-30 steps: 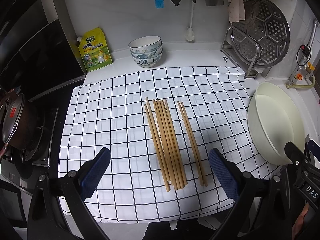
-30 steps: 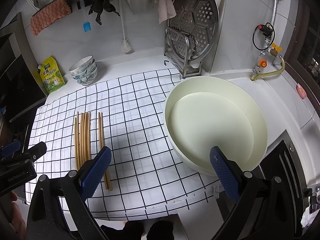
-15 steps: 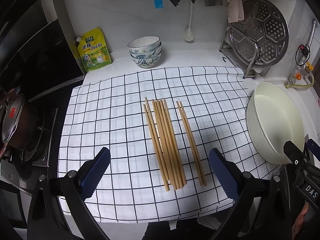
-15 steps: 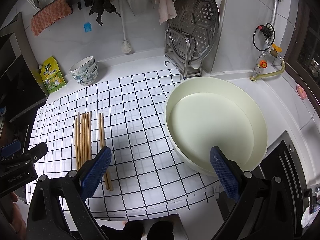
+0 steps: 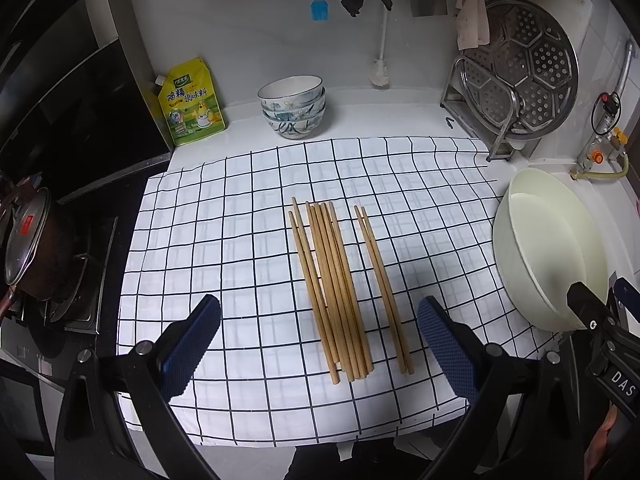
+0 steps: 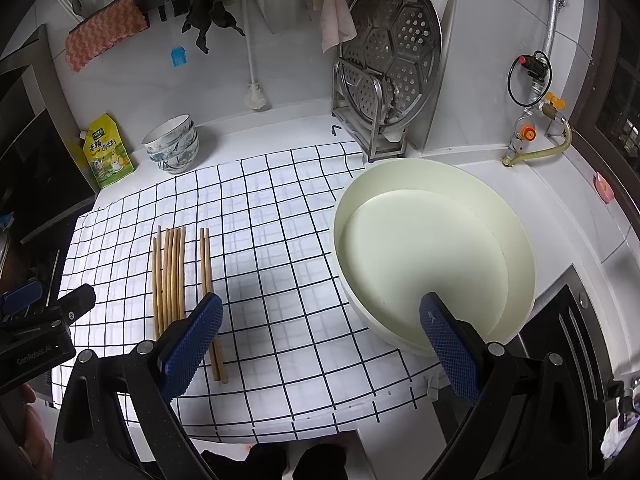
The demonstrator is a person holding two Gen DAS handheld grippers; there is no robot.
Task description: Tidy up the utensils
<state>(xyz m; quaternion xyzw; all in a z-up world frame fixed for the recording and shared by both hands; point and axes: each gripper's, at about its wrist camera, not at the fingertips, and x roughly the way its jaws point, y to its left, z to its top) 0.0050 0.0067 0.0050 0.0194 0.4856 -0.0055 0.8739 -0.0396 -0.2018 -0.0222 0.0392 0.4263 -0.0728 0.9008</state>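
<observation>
Chopsticks [image 5: 340, 288] lie mid-cloth on the checked cloth [image 5: 224, 240] covering the surface: a bunch, plus a pair just beside it at 3 o'clock. Left tool [image 5: 318, 340] fingers wide apart, empty, above their near ends. Right tool [image 6: 320, 340] also apart, empty; cream basin [image 6: 516, 240] at 1 o'clock.
</observation>
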